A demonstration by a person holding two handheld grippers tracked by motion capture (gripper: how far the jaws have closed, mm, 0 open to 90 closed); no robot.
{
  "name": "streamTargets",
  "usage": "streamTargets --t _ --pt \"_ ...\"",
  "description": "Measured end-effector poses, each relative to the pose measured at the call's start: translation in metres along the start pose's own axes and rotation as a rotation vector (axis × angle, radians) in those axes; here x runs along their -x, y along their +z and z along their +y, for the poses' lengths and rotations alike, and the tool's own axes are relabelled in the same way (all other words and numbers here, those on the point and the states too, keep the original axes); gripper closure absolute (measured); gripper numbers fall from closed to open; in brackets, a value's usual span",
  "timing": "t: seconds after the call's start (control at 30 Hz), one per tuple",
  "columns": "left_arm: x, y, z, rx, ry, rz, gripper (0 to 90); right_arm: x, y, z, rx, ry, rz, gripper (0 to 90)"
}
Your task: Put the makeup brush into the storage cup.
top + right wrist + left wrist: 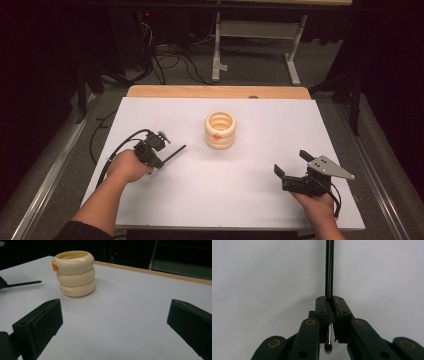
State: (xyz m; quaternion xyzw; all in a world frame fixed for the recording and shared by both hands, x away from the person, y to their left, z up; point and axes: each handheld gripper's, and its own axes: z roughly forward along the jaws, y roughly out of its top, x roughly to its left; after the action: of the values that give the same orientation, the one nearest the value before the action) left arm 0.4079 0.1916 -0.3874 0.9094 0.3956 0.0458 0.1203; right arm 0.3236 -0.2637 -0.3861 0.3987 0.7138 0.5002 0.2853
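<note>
Gripping a thin black rod, the left gripper points rightward.

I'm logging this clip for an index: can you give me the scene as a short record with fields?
surface: white table
left gripper: shut on a thin black rod
rod direction: tip toward the holder, apart from it
right gripper: open, nothing between the jaws
holder: cream ringed cup, upright, orange mark on its side
</note>
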Motion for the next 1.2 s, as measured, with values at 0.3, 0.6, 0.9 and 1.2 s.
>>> streamTargets --t 0.3,0.6,0.9,1.2 --pt "0.027 -0.004 0.013 -0.002 0.092 -0.022 83.1 0.0 0.0 0.0 -0.004 0.001 -0.003 1.6" --pt "0.053 -0.005 0.03 0.006 0.167 -0.041 83.1 0.0 0.0 0.0 0.0 0.005 -0.004 1.6" --pt "0.067 -0.005 0.04 0.009 0.205 -0.051 83.1 0.001 -0.001 0.0 0.009 0.0 -0.007 1.6" --pt "0.078 -0.004 0.05 -0.007 0.242 -0.057 83.1 0.0 -0.001 0.0 0.011 -0.004 -0.008 1.6"
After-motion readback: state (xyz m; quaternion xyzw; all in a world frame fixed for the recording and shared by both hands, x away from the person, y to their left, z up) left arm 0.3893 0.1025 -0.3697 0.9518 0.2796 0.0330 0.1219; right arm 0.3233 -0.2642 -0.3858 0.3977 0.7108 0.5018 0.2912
